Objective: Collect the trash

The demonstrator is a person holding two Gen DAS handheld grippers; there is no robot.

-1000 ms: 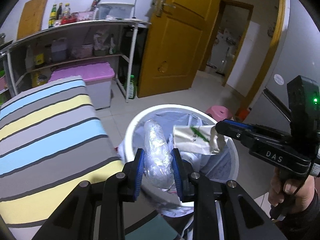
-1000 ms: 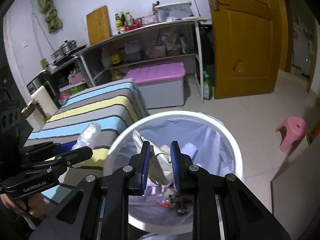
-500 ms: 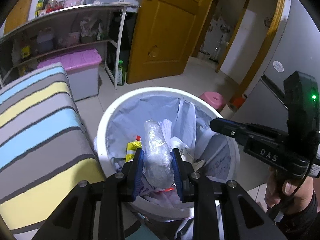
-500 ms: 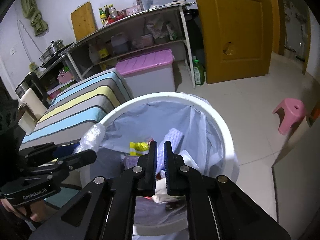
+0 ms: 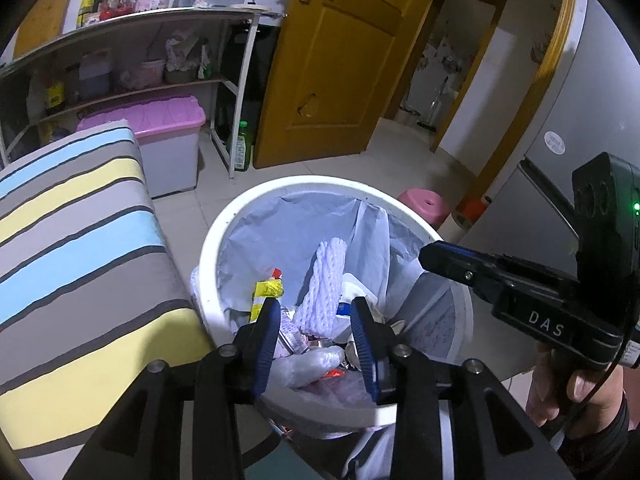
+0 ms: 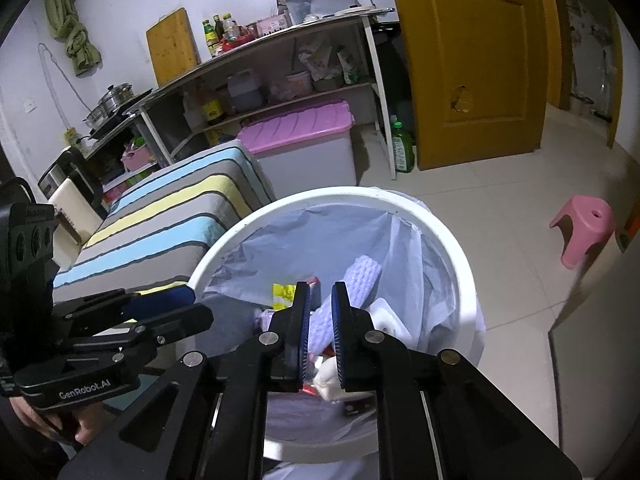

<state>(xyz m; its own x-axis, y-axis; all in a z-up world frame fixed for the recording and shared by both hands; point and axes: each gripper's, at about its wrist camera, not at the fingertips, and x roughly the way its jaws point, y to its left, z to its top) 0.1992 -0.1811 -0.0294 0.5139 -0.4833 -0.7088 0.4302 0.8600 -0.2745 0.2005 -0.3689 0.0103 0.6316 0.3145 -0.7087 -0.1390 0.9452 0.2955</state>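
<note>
Looks mostly done to me: the crumpled plastic wrap lies in the bin under the left gripper, whose jaws are opening with nothing pinched, the right gripper is clenched empty, and the striped tabletop looks bare.

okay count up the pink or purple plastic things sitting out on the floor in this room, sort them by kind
Storage box with pink lid: 1
Pink stool: 1
Total: 2
</note>
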